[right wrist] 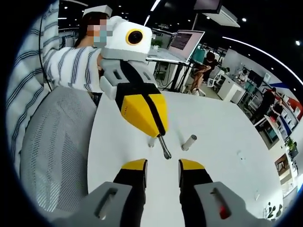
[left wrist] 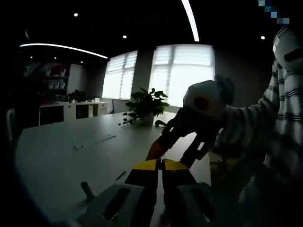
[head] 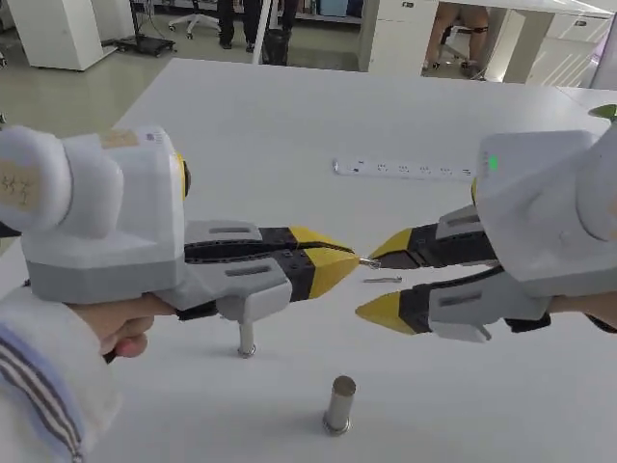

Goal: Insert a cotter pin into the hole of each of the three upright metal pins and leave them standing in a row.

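Left gripper (head: 345, 262) jaws pinch a cotter pin (head: 368, 261), pointing 3 o'clock; right gripper (right wrist: 163, 166) jaws spread. Pin judged light, stiff, slippery: grip near free end.

Most of the metal pin (head: 367, 261) is hidden between the pressed-together yellow tips of the left gripper (head: 351, 259), so only its small end pokes out. Under the left gripper, the top of an upright pin (head: 247, 340) is hidden behind it. Just past the left gripper's tips, a thin metal piece (head: 383, 280) on the table (head: 289, 145) is too small to tell its shape.
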### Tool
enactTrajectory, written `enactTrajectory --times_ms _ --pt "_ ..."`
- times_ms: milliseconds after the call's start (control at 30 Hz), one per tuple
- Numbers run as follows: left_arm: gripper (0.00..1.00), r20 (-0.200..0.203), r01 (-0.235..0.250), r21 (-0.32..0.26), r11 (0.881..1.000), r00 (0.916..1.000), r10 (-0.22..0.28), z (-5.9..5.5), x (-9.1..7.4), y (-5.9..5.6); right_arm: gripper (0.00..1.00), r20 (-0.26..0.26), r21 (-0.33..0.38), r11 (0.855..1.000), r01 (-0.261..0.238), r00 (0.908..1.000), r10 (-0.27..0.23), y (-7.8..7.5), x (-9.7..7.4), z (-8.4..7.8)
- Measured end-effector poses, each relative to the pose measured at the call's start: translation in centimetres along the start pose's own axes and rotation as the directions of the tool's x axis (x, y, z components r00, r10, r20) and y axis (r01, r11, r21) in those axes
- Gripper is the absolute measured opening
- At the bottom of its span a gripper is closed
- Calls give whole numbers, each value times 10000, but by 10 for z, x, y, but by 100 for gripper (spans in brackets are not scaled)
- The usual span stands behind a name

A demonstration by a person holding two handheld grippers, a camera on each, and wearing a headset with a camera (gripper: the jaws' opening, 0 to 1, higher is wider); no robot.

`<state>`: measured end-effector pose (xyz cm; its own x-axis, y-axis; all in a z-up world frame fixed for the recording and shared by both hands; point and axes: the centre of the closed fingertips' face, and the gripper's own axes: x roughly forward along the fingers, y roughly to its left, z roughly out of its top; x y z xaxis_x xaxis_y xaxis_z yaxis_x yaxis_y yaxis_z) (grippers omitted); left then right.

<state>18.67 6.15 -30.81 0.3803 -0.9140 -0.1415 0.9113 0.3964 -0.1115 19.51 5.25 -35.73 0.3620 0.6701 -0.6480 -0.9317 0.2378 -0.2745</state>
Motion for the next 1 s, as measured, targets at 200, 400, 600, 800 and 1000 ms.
enactTrajectory --times_ms 200,400,600,800,1000 --pt "0 -22 354 565 9978 9994 -353 -1 -3 -7 18 89 146 9989 -444 9990 442 11 0 3" --pt "0 -127 726 888 9934 9973 -717 -4 -5 -15 14 82 -21 9969 -791 9968 792 18 0 4" --pt "0 -317 902 1303 9874 9957 -867 -8 -6 -19 7 132 -27 9929 -1193 9928 1193 27 2 5" --pt "0 -511 1097 1558 9817 9934 -1029 -11 -7 -22 4 248 98 9892 -1461 9890 1459 34 2 6" --pt "0 -616 1275 1626 9784 9910 -1189 -15 -8 -25 0 197 -44 9864 -1644 9862 1645 39 2 7"
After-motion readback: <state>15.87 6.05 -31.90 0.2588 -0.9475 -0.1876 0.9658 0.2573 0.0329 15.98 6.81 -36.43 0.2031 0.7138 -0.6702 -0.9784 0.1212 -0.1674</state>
